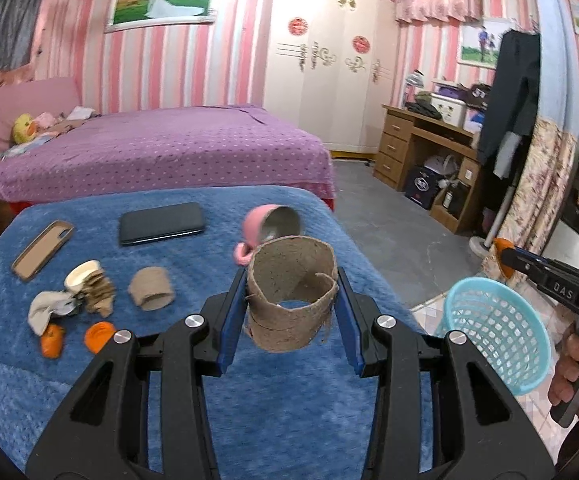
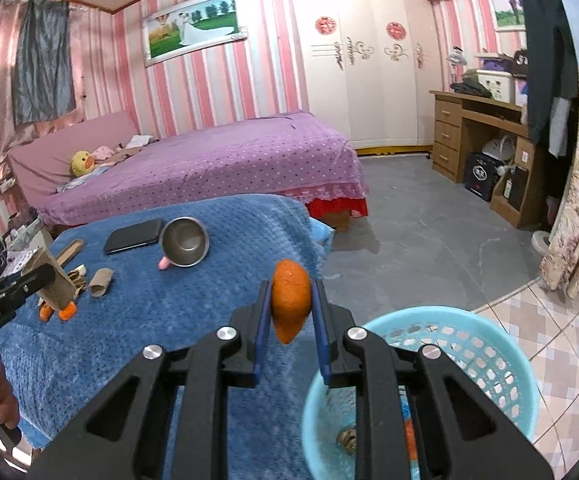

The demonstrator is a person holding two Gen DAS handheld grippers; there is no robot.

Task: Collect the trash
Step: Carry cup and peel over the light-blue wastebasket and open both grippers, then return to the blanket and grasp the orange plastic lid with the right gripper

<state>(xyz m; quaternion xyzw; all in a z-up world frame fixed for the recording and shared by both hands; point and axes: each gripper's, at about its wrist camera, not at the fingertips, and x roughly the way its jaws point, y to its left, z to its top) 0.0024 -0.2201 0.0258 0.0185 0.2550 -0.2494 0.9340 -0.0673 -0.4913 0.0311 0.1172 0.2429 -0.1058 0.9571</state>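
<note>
Left gripper (image 1: pixel 291 300) clamps a cardboard tube (image 1: pixel 291 300) above the blue blanket (image 1: pixel 289 400); right gripper (image 2: pixel 290 304) pinches orange peel (image 2: pixel 290 304) beside the basket (image 2: pixel 505 344).

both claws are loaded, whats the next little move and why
Probably shift the right claw a little to the right until the orange peel hangs over the blue basket, then open. The peel is pinched between the pads but sits left of the basket's rim, above the blue blanket. The left claw can wait, holding its cardboard tube.
</note>
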